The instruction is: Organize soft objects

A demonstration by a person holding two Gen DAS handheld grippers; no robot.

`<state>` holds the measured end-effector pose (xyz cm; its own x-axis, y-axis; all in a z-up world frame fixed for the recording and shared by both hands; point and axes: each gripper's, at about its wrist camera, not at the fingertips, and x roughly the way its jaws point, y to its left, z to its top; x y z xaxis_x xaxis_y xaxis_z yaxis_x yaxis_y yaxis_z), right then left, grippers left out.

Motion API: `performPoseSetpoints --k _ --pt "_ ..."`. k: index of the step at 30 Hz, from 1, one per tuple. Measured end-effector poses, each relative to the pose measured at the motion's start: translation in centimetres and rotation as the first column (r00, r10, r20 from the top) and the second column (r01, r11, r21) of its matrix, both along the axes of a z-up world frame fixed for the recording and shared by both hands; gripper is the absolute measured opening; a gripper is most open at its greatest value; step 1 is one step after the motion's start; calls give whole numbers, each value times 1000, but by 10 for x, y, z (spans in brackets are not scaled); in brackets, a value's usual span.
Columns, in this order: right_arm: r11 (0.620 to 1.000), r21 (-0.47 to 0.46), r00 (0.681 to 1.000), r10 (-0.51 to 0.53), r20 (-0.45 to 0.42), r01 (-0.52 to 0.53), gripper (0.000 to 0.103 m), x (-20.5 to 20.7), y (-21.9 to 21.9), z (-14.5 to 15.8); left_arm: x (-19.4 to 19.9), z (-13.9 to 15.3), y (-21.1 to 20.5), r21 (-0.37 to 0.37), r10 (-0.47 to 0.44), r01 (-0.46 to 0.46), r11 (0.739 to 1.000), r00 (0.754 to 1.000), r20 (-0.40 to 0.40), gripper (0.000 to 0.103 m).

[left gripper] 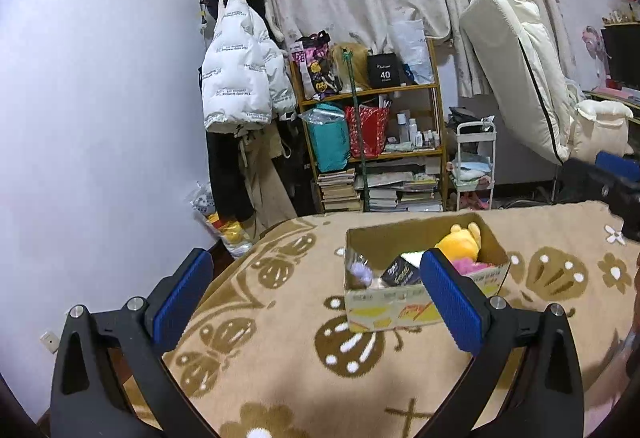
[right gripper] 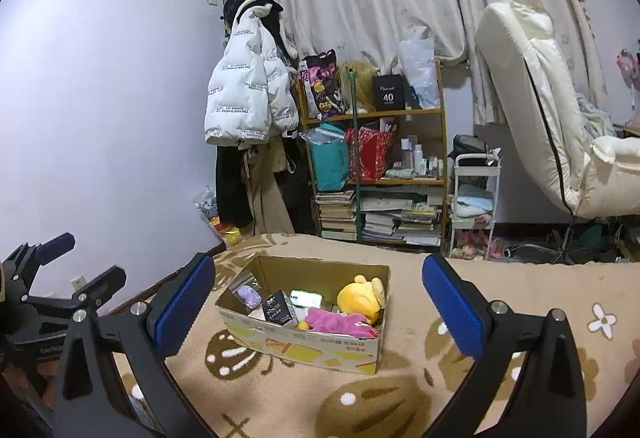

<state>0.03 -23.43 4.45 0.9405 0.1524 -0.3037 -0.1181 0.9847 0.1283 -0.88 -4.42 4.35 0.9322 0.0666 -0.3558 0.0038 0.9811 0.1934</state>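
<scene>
An open cardboard box (left gripper: 384,308) (right gripper: 320,348) stands on the tan patterned blanket (left gripper: 280,358) (right gripper: 400,390). Inside lie a yellow plush toy (left gripper: 460,242) (right gripper: 362,296), a pink plush toy (left gripper: 470,267) (right gripper: 336,321), a small purple plush (left gripper: 360,272) (right gripper: 248,295), a black box (left gripper: 402,272) (right gripper: 280,308) and a shiny tin (right gripper: 306,298). My left gripper (left gripper: 316,294) is open and empty, hovering in front of the box. My right gripper (right gripper: 318,302) is open and empty, framing the box from the near side. The left gripper also shows at the left edge of the right wrist view (right gripper: 80,262).
A wooden shelf (right gripper: 376,166) with bags, bottles and stacked books stands against the curtained wall. Coats (right gripper: 248,98) hang left of it. A white trolley (right gripper: 474,198) and a folded white mattress (right gripper: 532,90) stand right. The bed edge drops off at left.
</scene>
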Motion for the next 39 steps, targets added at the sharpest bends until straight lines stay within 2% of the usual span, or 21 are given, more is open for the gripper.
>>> performPoseSetpoints --k 5,11,15,21,32,39 --pt "999 -33 999 -29 -15 28 103 -2 1 -11 2 -13 8 -30 -6 4 1000 999 -38 102" --pt "999 -29 998 -40 -45 39 103 2 -6 -33 10 -24 10 -54 -19 15 998 997 -71 102" --pt "996 -72 997 -59 -53 55 103 3 -6 -41 18 -28 11 -69 -20 14 998 996 -89 102" --pt "998 -49 996 -43 -72 39 103 5 -7 -47 22 -38 10 -79 -29 20 997 993 -117 102" --pt "998 -52 996 -36 -82 32 103 5 -5 -50 18 -40 0 -43 -39 35 998 994 -100 102" --pt "998 -55 996 -34 -82 30 103 5 -7 -50 16 -40 3 -54 -39 35 998 996 -83 102"
